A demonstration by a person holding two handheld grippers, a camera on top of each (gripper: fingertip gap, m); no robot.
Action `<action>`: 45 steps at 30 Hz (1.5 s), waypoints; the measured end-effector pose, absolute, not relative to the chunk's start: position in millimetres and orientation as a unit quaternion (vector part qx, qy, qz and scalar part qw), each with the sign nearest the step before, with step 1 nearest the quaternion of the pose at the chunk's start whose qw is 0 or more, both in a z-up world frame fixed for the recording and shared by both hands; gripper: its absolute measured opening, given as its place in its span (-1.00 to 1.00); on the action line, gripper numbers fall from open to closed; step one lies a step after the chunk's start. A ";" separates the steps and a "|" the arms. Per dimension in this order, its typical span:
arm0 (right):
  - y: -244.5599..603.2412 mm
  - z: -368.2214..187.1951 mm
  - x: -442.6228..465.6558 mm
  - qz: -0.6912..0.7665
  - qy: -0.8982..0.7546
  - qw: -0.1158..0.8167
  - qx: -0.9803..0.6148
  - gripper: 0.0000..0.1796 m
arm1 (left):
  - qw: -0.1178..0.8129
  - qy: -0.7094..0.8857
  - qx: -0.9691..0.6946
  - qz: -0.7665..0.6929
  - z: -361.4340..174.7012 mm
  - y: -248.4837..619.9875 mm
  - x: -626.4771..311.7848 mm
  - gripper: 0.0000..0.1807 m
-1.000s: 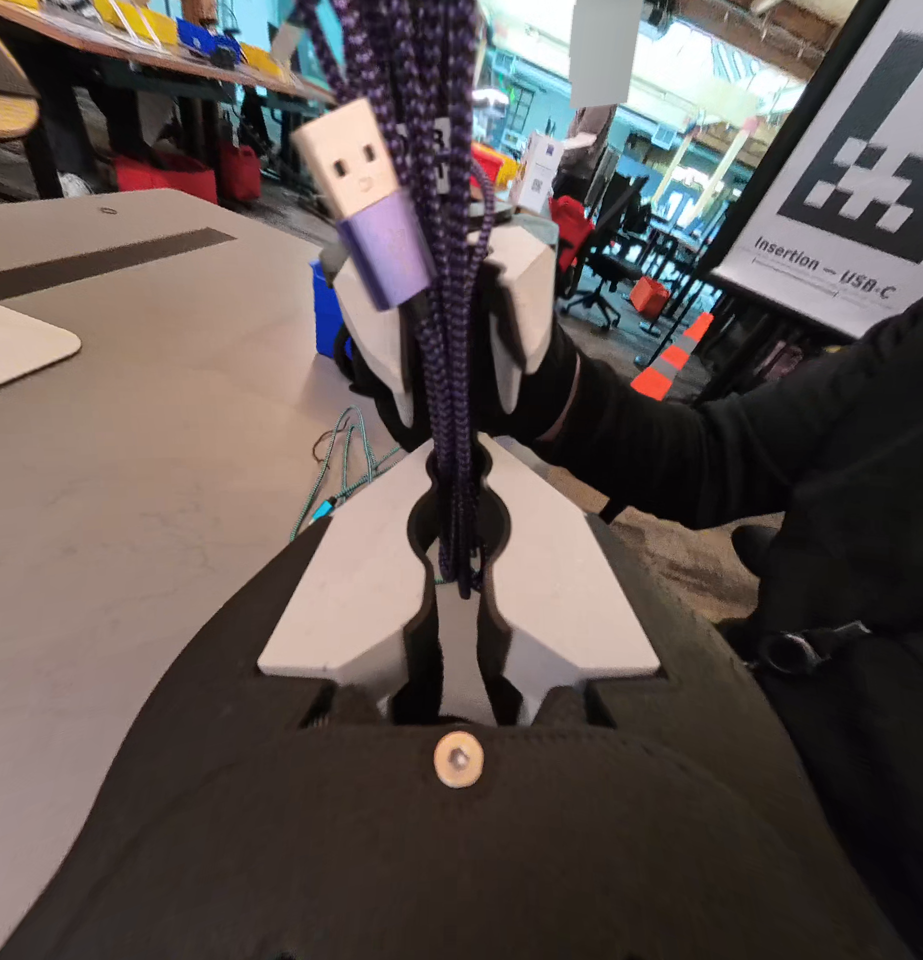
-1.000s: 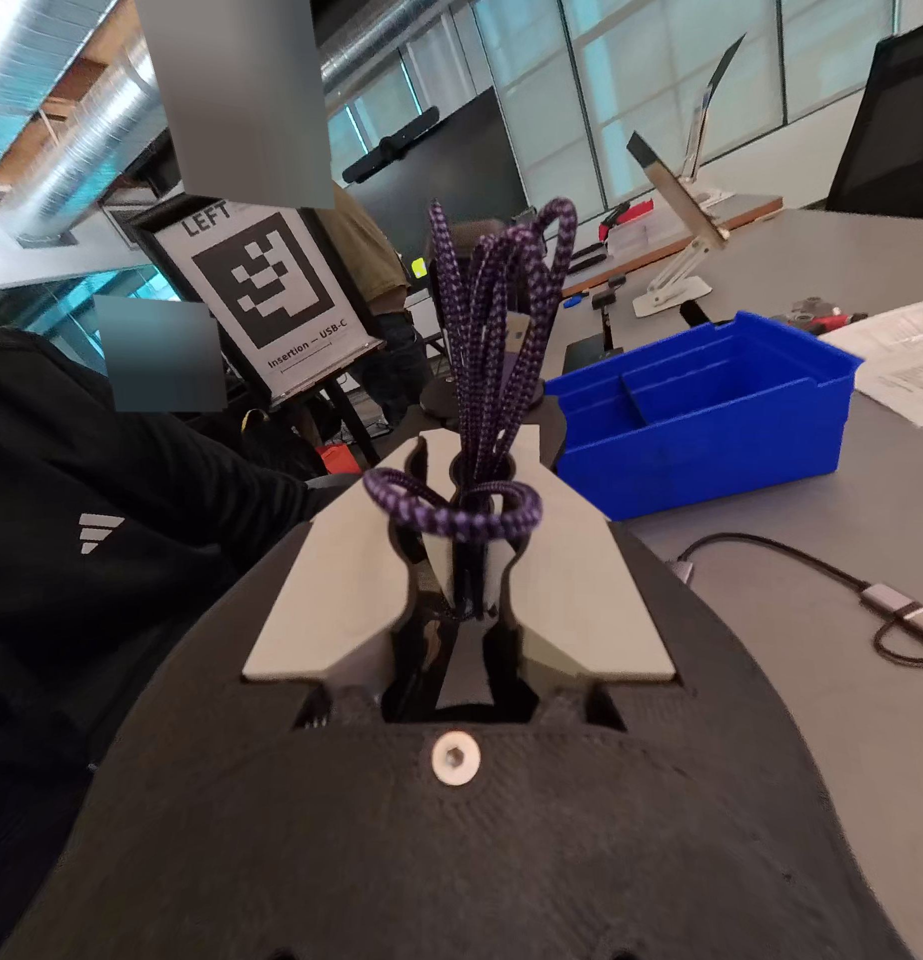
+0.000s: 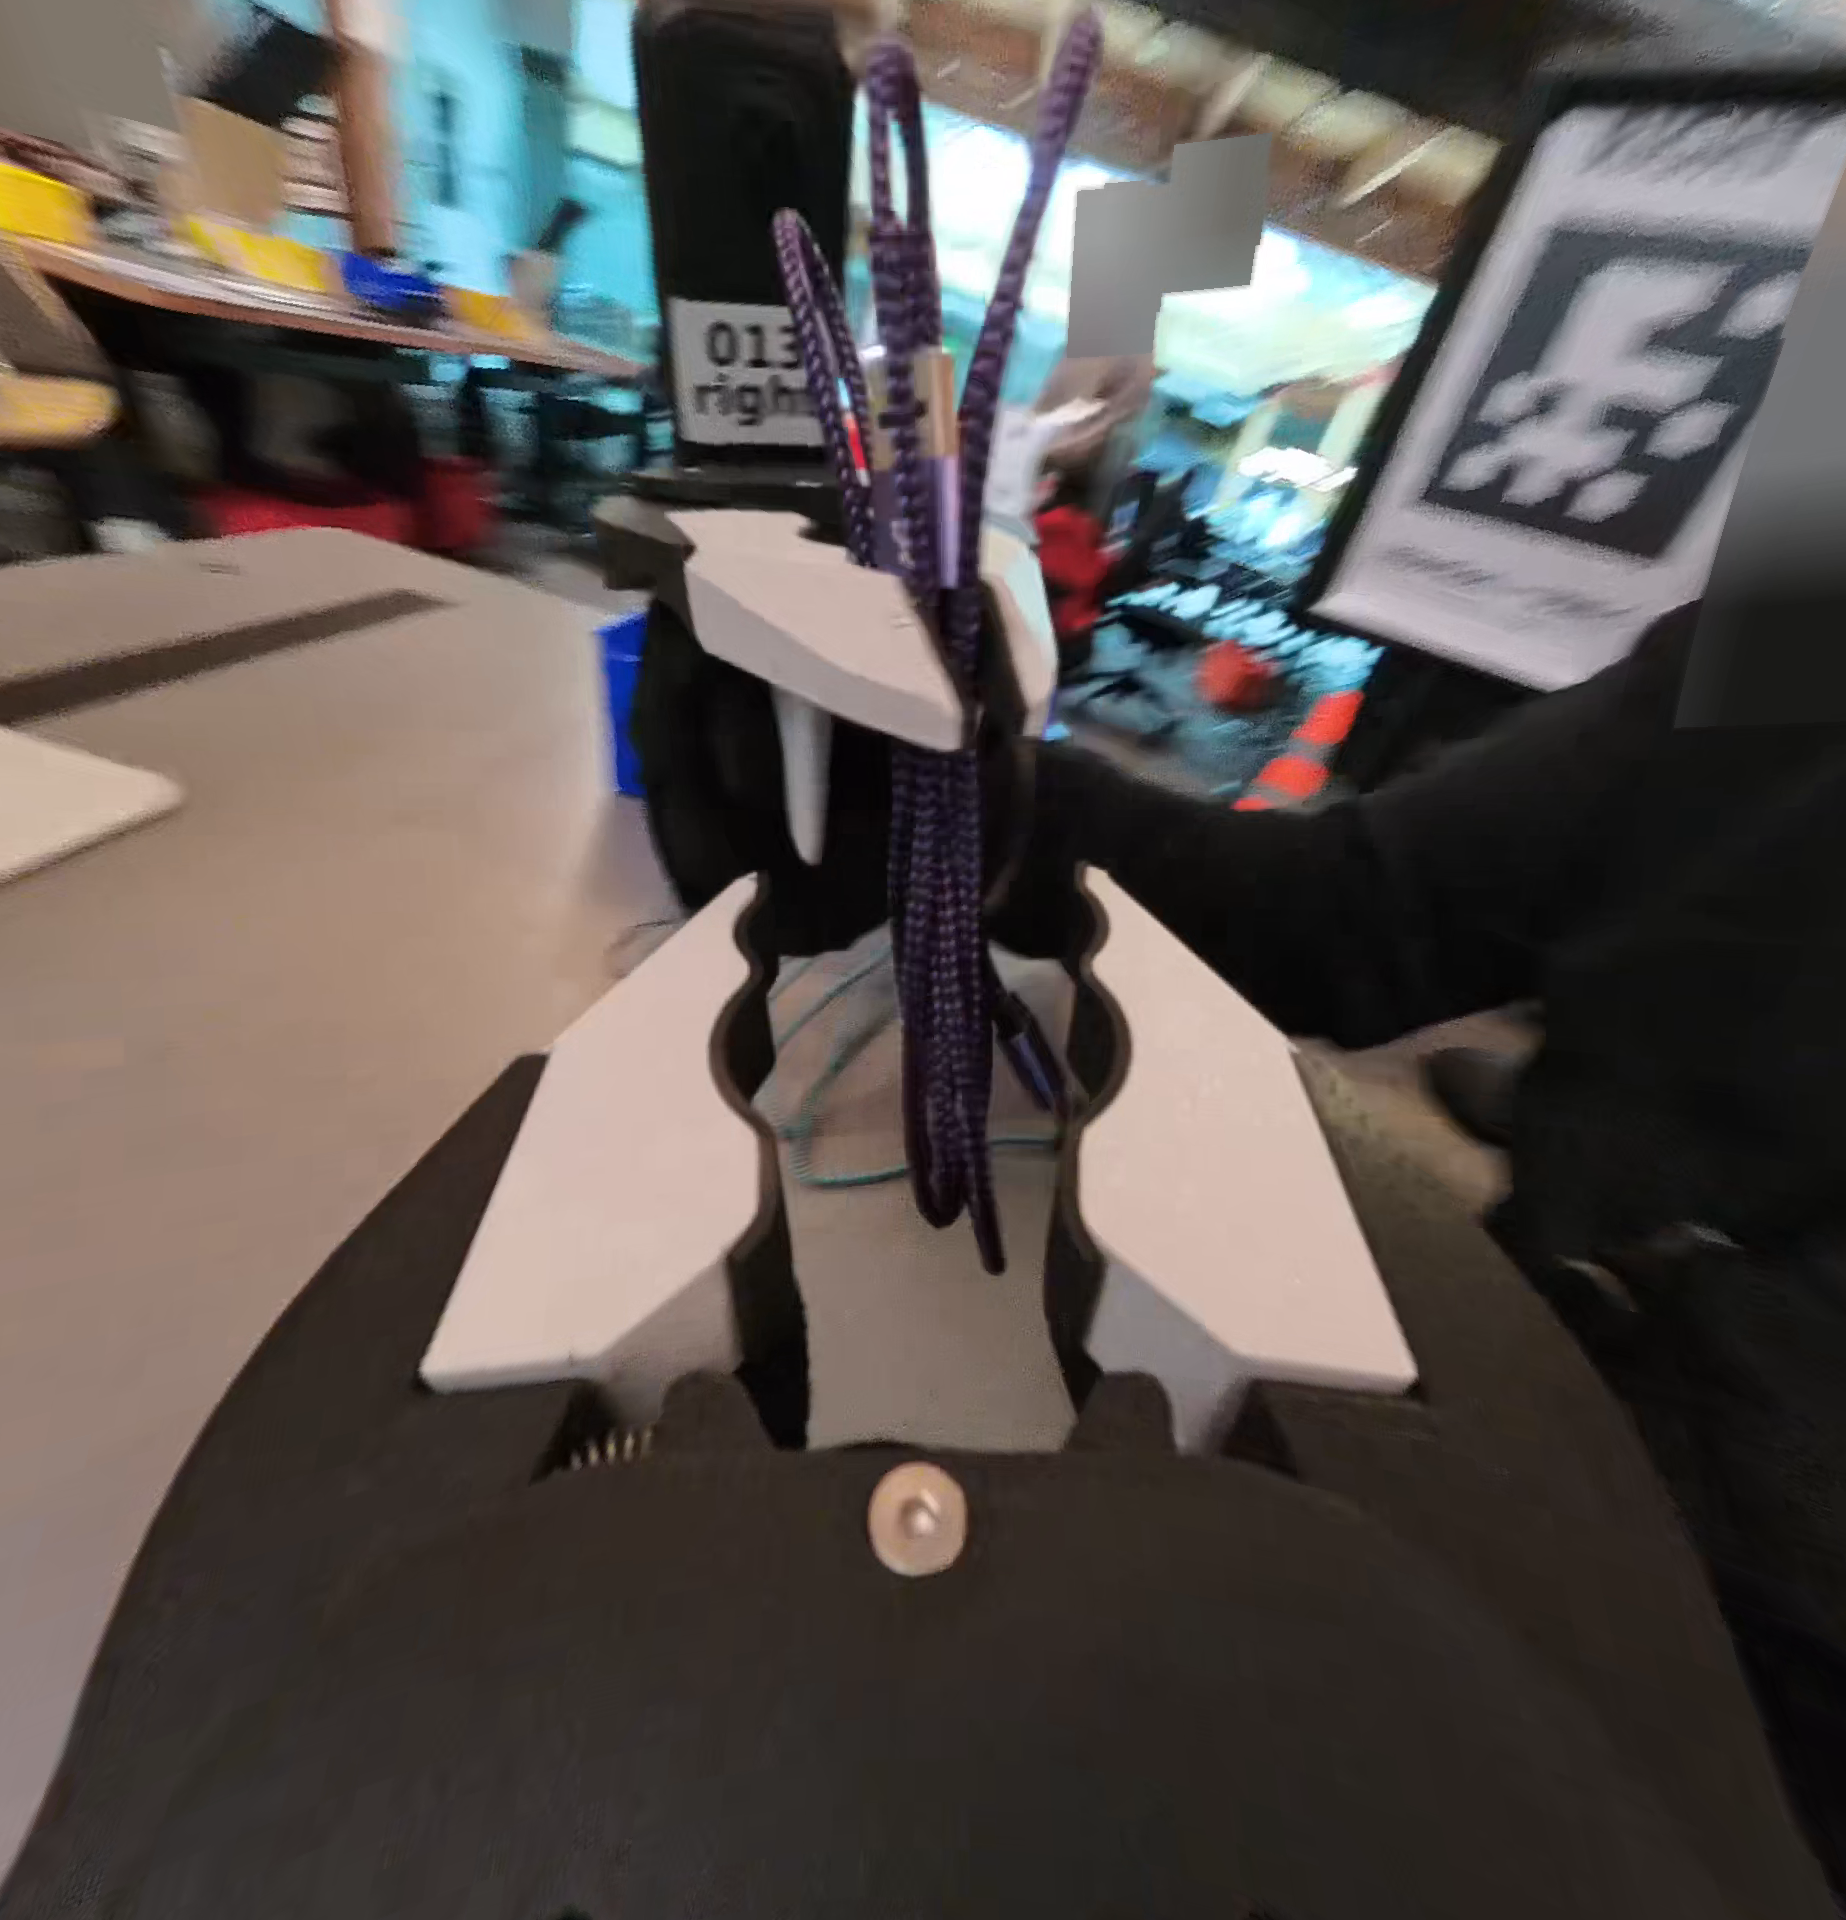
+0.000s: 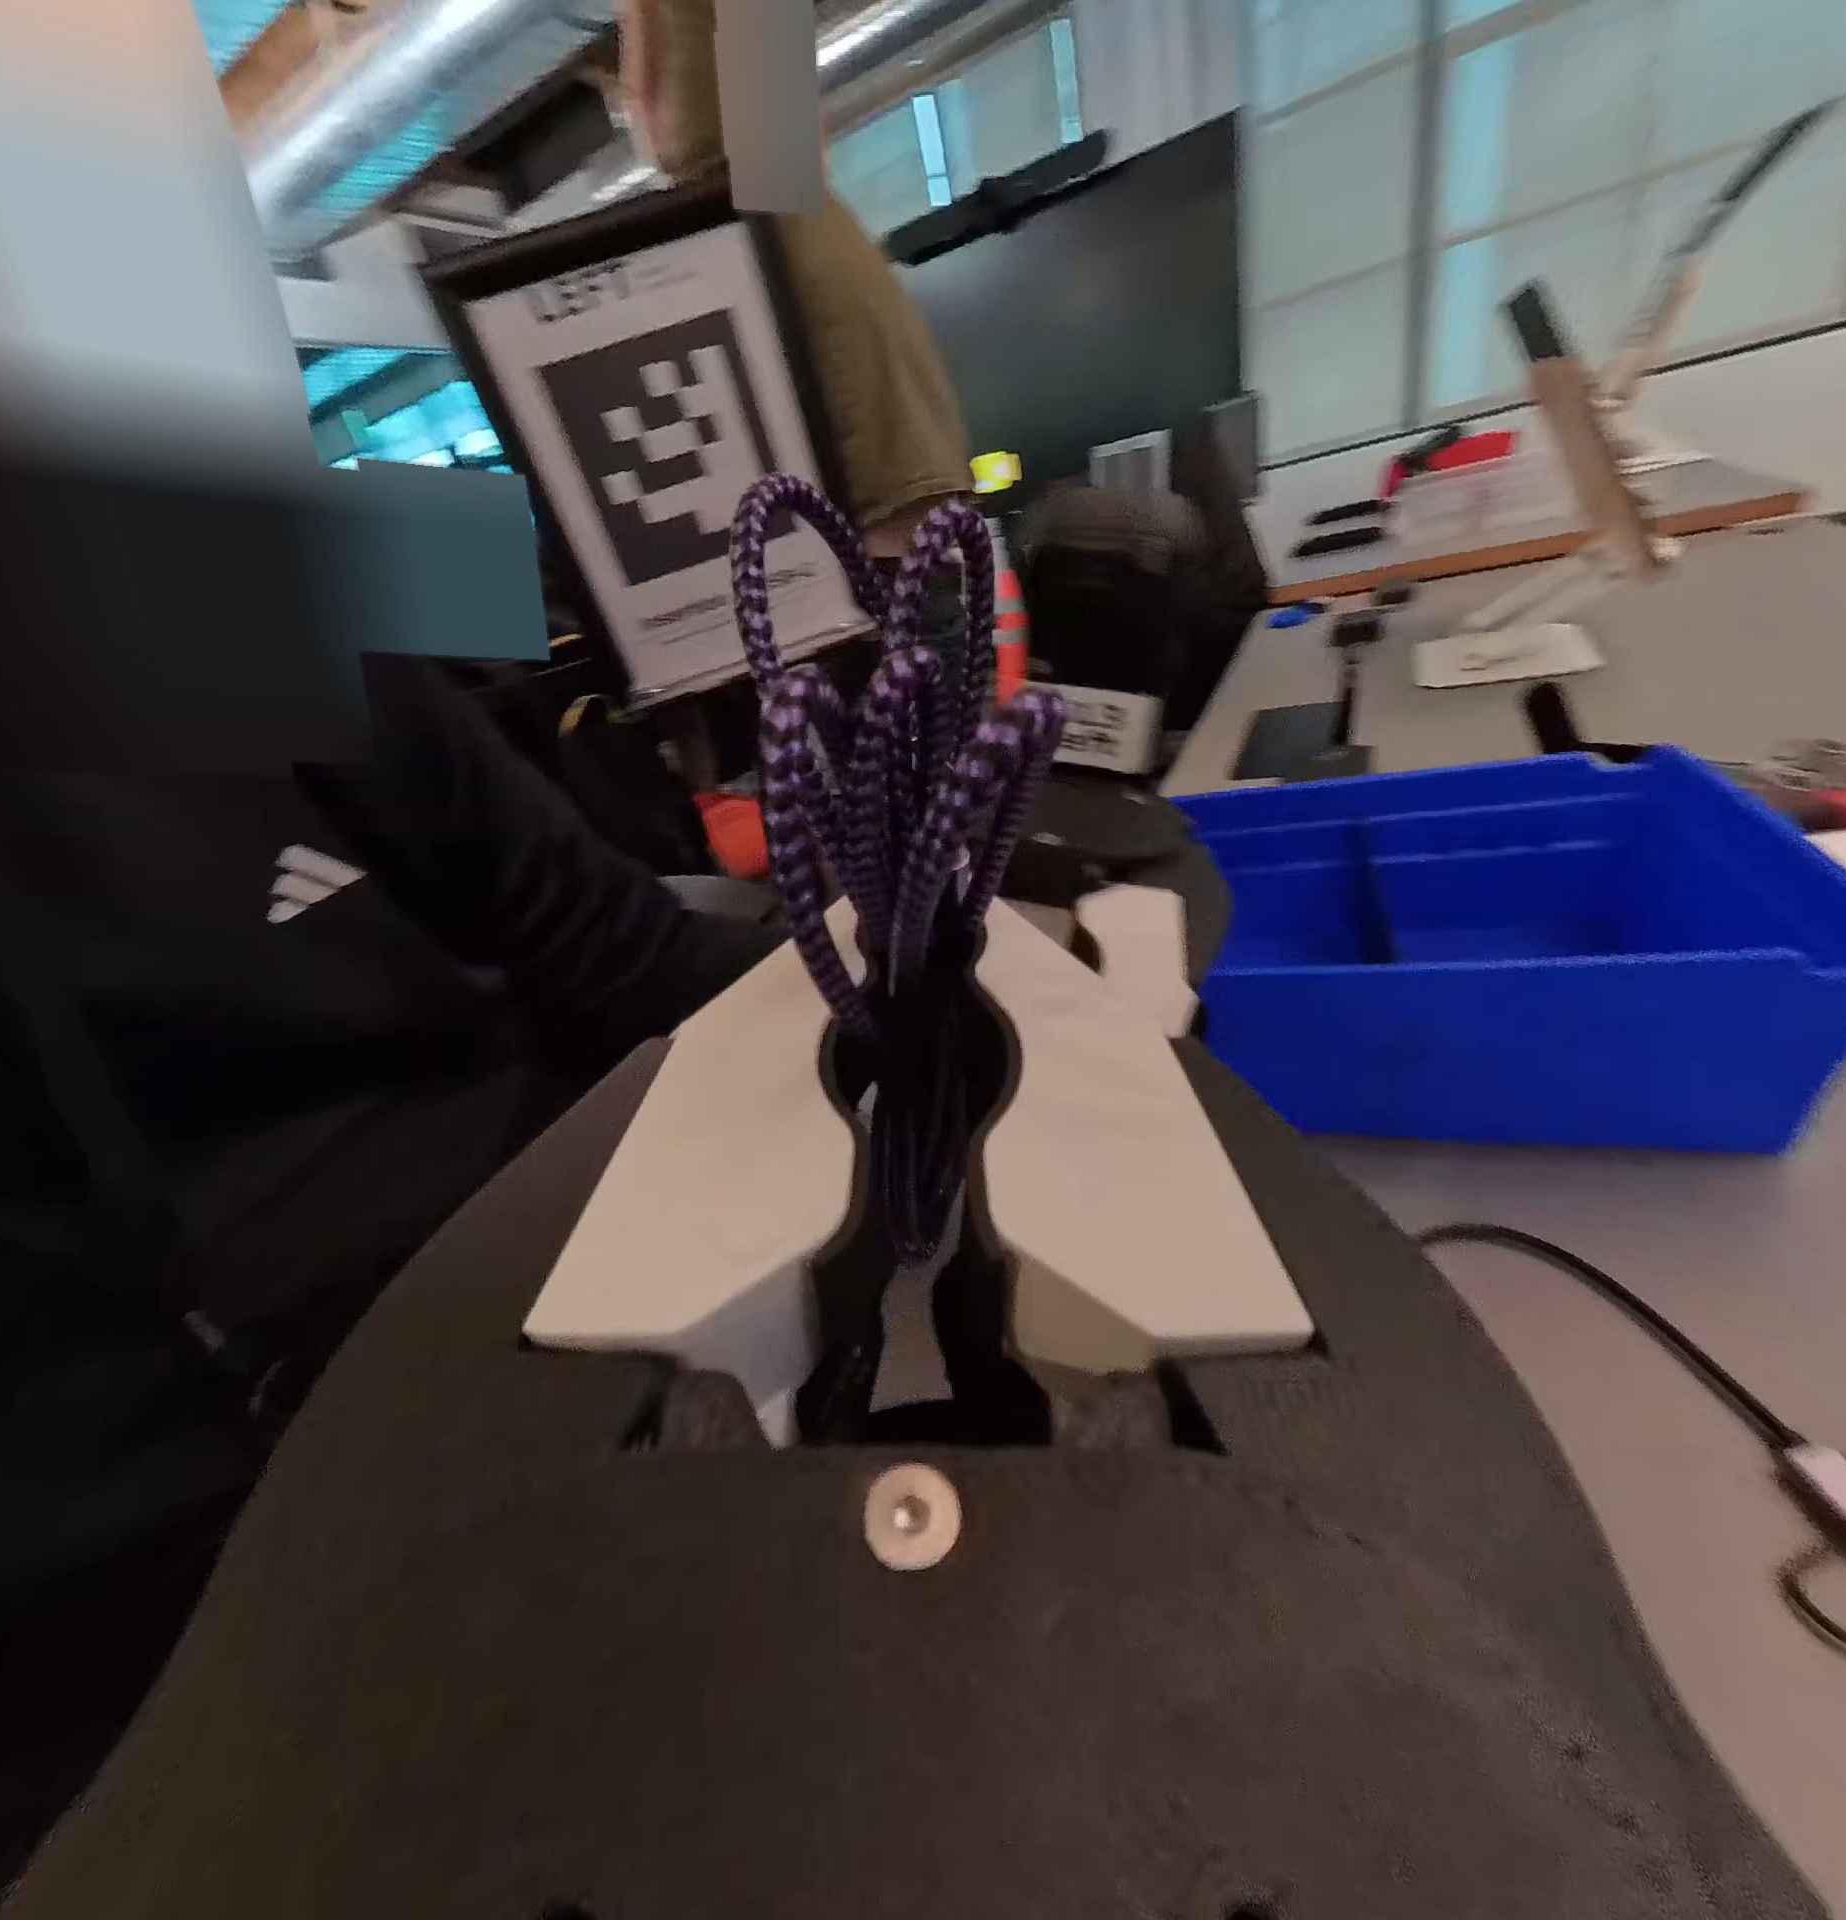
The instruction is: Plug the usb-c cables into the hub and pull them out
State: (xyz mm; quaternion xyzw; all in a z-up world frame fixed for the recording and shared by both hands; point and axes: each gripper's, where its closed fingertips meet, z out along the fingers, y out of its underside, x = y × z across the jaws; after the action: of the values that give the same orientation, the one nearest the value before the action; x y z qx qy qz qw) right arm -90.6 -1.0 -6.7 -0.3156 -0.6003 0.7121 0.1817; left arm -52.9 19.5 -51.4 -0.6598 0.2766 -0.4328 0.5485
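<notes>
A bundle of purple braided usb-c cable [image 4: 898, 790] is folded into loops. My right gripper [image 4: 919, 935] is shut on it, and the loops stick out past the fingertips. In the left wrist view the right gripper [image 3: 986, 717] hangs ahead and above, pointing down, and the bundle [image 3: 940, 1018] dangles from it with its metal plugs [image 3: 914, 416] above. My left gripper [image 3: 921, 914] is open; the bundle hangs between its fingers without touching them. A grey hub [image 4: 1833, 1481] on a black lead lies on the table at right.
A blue divided bin [image 4: 1521, 987] stands on the grey table [image 3: 275, 935] just right of the grippers. A teal cable [image 3: 825, 1049] lies on the table under the bundle. A person's black sleeve [image 3: 1418, 883] and a sign stand [image 3: 1625, 395] are at right. Left tips to right tips: about 5 cm. The grey hub [image 4: 1833, 1481] is about 25 cm from my left fingertips.
My left gripper has opened and let go of the purple bundle. The right gripper keeps hold and has lifted and tilted, so the bundle now hangs from it alone.
</notes>
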 end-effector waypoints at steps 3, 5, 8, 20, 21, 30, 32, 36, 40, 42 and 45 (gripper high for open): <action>7.8 -7.0 -99.3 0.702 -0.583 0.215 -0.348 -0.95 | 0.554 0.289 -0.719 -0.305 -64.0 35.5 -53.3 -0.45; 10.6 -8.8 -104.3 0.695 -0.576 0.227 -0.365 -0.95 | 0.550 0.285 -0.740 -0.264 -68.5 44.7 -51.9 -0.59; 12.6 -11.8 -104.7 0.685 -0.578 0.234 -0.377 -0.96 | 0.544 0.275 -0.747 -0.264 -69.7 47.4 -53.3 -0.96; 80.1 -51.5 -131.3 0.524 -0.657 0.274 -0.468 -0.46 | 0.449 0.245 -0.832 -0.213 -55.3 51.1 -134.7 -0.99; 94.8 -54.2 -141.5 0.506 -0.657 0.291 -0.477 -0.53 | 0.439 0.236 -0.843 -0.204 -53.9 52.2 -146.2 -0.99; 215.5 -155.6 -250.3 0.210 -0.773 0.356 -0.481 -0.75 | 0.403 0.188 -0.878 -0.179 -69.8 25.8 -201.0 -0.99; 234.8 -178.3 -269.1 0.174 -0.793 0.340 -0.475 -0.72 | 0.402 0.182 -0.876 -0.192 -73.2 22.7 -206.6 -0.99; 262.4 -210.1 -296.3 0.119 -0.840 0.316 -0.425 -0.80 | 0.401 0.190 -0.876 -0.190 -70.9 22.8 -219.0 -0.99; 281.0 -230.0 -319.3 0.115 -0.867 0.282 -0.395 -0.76 | 0.407 0.173 -0.872 -0.212 -72.3 23.3 -229.3 -1.00; 281.7 -240.1 -324.0 0.132 -0.879 0.249 -0.385 -0.89 | 0.403 0.162 -0.877 -0.206 -76.4 24.9 -236.3 -0.99; 288.7 -243.3 -328.1 0.129 -0.885 0.214 -0.393 -1.00 | 0.397 0.156 -0.883 -0.196 -76.1 23.1 -242.3 -0.99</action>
State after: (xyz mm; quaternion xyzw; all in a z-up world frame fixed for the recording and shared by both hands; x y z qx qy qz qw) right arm -328.1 288.7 -243.3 -0.3927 -0.8852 0.1286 0.2138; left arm -242.3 23.1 -76.1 -0.8831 0.1564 -0.1962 0.3966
